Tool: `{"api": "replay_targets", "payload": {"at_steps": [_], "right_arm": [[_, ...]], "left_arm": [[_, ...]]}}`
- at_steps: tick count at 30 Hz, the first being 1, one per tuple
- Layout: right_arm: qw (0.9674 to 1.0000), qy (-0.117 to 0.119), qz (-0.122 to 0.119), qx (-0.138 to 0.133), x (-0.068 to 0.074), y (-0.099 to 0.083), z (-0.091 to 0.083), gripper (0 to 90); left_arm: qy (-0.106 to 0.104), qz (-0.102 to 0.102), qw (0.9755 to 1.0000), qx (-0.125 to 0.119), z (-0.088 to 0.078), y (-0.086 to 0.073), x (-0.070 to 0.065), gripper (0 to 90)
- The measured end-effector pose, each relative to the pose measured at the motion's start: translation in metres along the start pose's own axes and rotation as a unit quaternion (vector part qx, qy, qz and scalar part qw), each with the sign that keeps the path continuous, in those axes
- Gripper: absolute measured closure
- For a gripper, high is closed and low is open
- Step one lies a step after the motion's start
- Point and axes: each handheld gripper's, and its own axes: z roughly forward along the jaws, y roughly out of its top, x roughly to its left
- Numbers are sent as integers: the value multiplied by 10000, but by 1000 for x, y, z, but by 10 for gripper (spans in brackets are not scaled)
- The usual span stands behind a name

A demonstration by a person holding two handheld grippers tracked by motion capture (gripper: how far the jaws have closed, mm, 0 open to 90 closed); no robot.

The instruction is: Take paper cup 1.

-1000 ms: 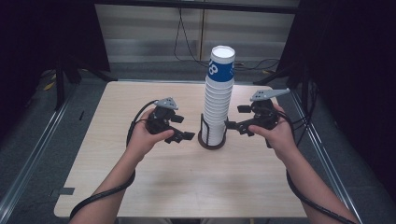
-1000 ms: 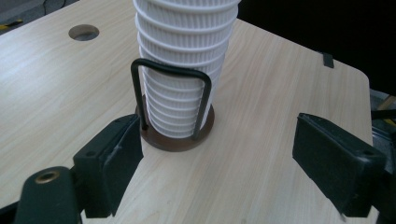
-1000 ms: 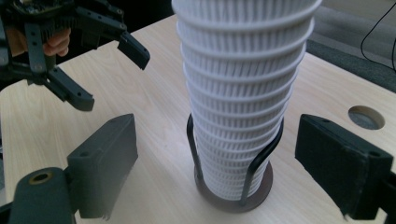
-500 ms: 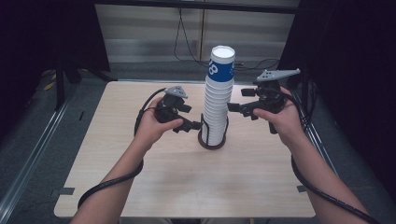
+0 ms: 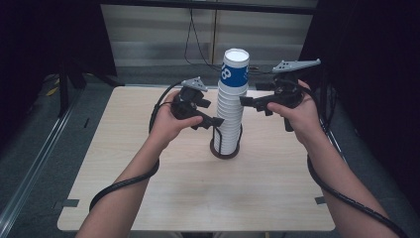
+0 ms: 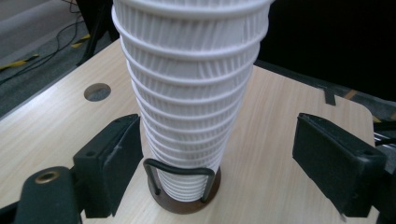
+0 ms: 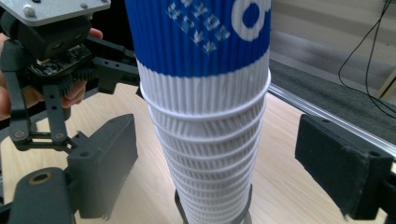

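A tall stack of white ribbed paper cups (image 5: 231, 111) stands in a wire holder on a round brown base (image 5: 225, 150) at mid-table. The top cup (image 5: 235, 69) has a blue band. My left gripper (image 5: 212, 121) is open at the stack's left side, low down. In the left gripper view its jaws (image 6: 226, 161) stand wide on either side of the lower cups (image 6: 187, 93), above the base (image 6: 184, 203). My right gripper (image 5: 248, 101) is open at the stack's upper right. Its jaws (image 7: 224, 161) flank the cups (image 7: 210, 130) just below the blue band, not touching.
The wooden table (image 5: 148, 188) has a round hole (image 6: 97, 92) near one edge. The left gripper (image 7: 51, 60) and its hand sit just beyond the stack in the right gripper view. Cables trail from both grippers. A metal rail (image 5: 29, 173) runs along the floor at left.
Both grippers have risen and closed in on the cup stack. The right one climbed highest, from the stack's middle to just below the blue cup.
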Motion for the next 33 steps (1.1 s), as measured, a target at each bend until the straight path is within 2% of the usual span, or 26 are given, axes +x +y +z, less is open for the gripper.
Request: {"api": "replay_targets", "payload": {"at_steps": [3,7,11,20,22,24,26,28,29,32,33], "right_arm": [[10000,-55,-26,62,0,5,1,122],[9999,-65,-91,58,1,11,4,121],[9998,-88,-161,21,4,18,8,117],[9999,-76,-78,5,8,23,25,110],[9998,-132,-114,83,8,23,30,105],[9999,-98,-49,42,9,25,34,103],[9998,-153,-123,64,10,26,36,104],[9998,-144,-96,73,10,26,36,104],[9999,-151,-27,55,9,26,37,113],[9999,-150,-20,42,9,26,37,117],[9999,-161,-43,40,10,26,38,119]], "left_arm": [[-13,31,10000,57,2,4,-1,158],[-41,58,10000,-14,4,8,-1,158],[-26,41,10000,21,6,9,0,158],[-29,21,10000,-38,7,13,2,158],[-4,31,10000,-79,6,16,3,158],[-15,39,9999,-128,5,19,3,158],[-15,43,9999,-153,4,24,4,158],[-15,42,9998,-171,4,26,4,156],[32,74,9998,-174,5,31,6,156],[38,71,9998,-192,6,35,6,156],[145,63,9997,-195,7,38,7,156]]}}
